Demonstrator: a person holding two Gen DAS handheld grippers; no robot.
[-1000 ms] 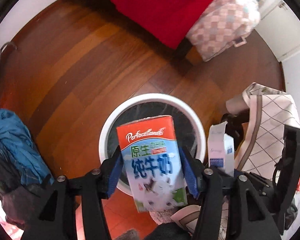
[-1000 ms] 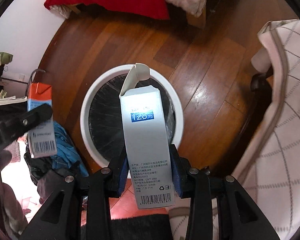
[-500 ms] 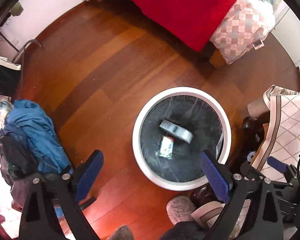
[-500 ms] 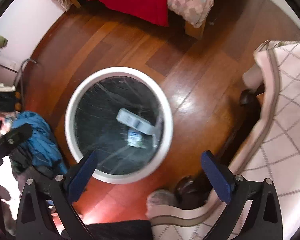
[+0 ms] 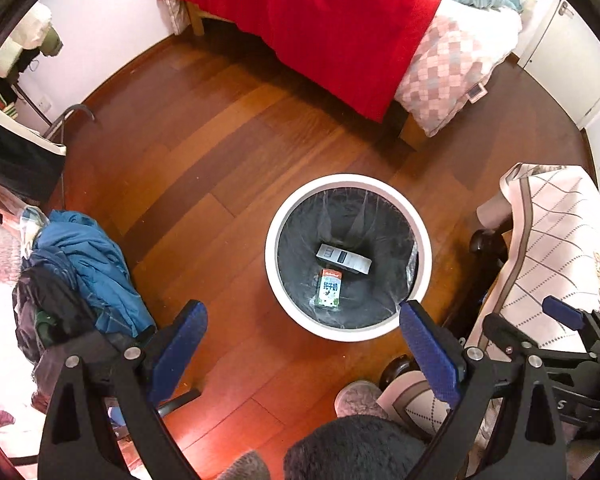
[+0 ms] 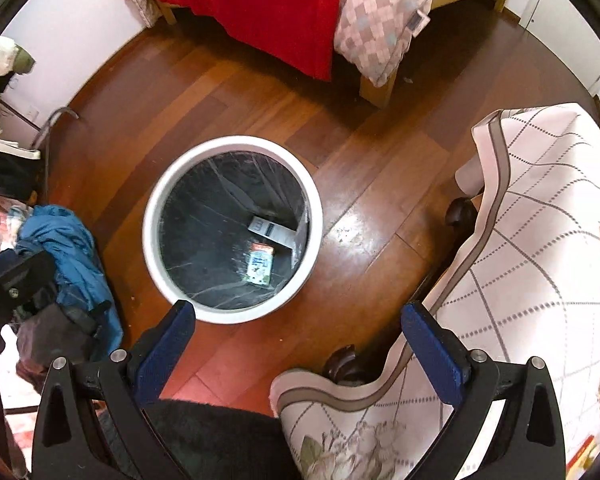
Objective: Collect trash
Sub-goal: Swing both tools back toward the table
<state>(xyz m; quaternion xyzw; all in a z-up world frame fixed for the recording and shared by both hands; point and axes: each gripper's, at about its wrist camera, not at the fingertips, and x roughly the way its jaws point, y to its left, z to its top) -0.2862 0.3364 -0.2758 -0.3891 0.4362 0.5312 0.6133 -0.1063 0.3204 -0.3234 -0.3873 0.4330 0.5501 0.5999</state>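
Note:
A round white trash bin with a black liner stands on the wooden floor; it also shows in the right wrist view. Inside lie a red, white and blue milk carton and a long white box. My left gripper is open and empty, high above the floor, nearer than the bin. My right gripper is open and empty, also high and nearer than the bin. The right gripper's blue pad shows at the right of the left wrist view.
A bed with a red blanket and a checked quilt stands beyond the bin. A cloth-covered table with dark legs is right of the bin. A pile of blue clothes lies on the left. Slippers are below me.
Both grippers opened and let go: the milk carton and the white box dropped into the bin. Both grippers then rose and pulled back from the bin.

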